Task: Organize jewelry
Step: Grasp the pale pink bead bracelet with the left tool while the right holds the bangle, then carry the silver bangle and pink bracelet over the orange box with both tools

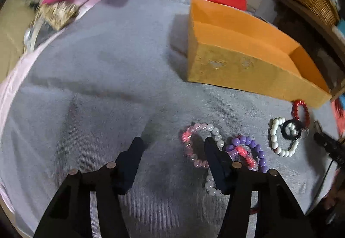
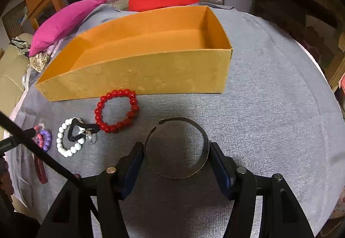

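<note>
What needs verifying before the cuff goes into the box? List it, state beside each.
1. Right gripper pads press both sides of the metal cuff bracelet: ok.
2. Orange box open on top, nothing visible inside: ok.
3. Red bead bracelet lies between cuff and box, touching the box wall; the cuff must pass above it: not ok.
4. Cuff lifted off the grey cloth: cannot tell.
5. Left gripper away from the box, over the pink and clear bead bracelet: ok.

Several bracelets (image 2: 116, 111), one box (image 2: 138, 78)
</note>
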Demonstrator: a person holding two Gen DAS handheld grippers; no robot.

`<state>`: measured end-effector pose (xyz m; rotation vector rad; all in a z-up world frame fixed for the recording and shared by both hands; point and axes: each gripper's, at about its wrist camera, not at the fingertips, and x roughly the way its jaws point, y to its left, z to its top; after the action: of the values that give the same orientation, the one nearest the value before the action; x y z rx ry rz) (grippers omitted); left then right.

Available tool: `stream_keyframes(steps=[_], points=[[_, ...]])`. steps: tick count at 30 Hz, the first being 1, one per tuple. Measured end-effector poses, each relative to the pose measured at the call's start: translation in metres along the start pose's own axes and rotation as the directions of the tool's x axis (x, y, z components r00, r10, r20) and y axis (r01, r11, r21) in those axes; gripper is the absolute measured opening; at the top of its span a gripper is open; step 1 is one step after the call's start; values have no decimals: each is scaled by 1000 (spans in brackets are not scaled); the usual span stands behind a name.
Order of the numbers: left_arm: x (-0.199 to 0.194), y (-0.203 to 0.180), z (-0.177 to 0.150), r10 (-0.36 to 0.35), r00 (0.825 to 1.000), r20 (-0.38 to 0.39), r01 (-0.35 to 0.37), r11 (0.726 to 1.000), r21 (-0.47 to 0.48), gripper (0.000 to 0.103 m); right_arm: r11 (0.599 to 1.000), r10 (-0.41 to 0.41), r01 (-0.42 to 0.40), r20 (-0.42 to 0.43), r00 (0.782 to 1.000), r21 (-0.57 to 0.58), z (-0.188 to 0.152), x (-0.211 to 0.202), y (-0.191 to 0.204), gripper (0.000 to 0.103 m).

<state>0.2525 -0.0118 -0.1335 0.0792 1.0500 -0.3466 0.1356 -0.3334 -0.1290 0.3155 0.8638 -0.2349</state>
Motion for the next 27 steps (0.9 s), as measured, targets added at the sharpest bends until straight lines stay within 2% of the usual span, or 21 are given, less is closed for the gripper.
stream_keyframes(steps=[2,5,7,8,11,14,19,23,27], points=[[2,-7,2,-2,1000,3,2,999,34,52,1000,-1,1,0,1000,0,0,0,1,65],[5,-9,4,14,1000,12,-14,998,59,36,1000,1,-1,1,1000,4,0,0,0,65],[5,-9,7,1,1000,21,-2,998,67,15,1000,5,-5,1,1000,6,0,0,0,64],[5,-11,7,-7,1000,21,6,997,71,12,1000,7,-7,1,1000,7,1,0,0,65],[6,-17,8,4,999,35,-8,994,110,11,1000,11,-11,3,1000,10,1,0,0,65],[4,-18,6,-8,999,44,4,995,103,10,1000,26,-26,7,1000,16,2,-2,0,65],[-19,-32,5,-34,996,87,25,994,107,10,995,98,-99,42,994,22,4,-11,2,65],[-36,-35,7,-58,990,132,43,993,110,10,985,169,-171,99,981,7,6,-24,5,65],[-63,-48,12,-106,974,198,83,989,124,10,977,215,-214,163,963,-27,7,-38,13,65]])
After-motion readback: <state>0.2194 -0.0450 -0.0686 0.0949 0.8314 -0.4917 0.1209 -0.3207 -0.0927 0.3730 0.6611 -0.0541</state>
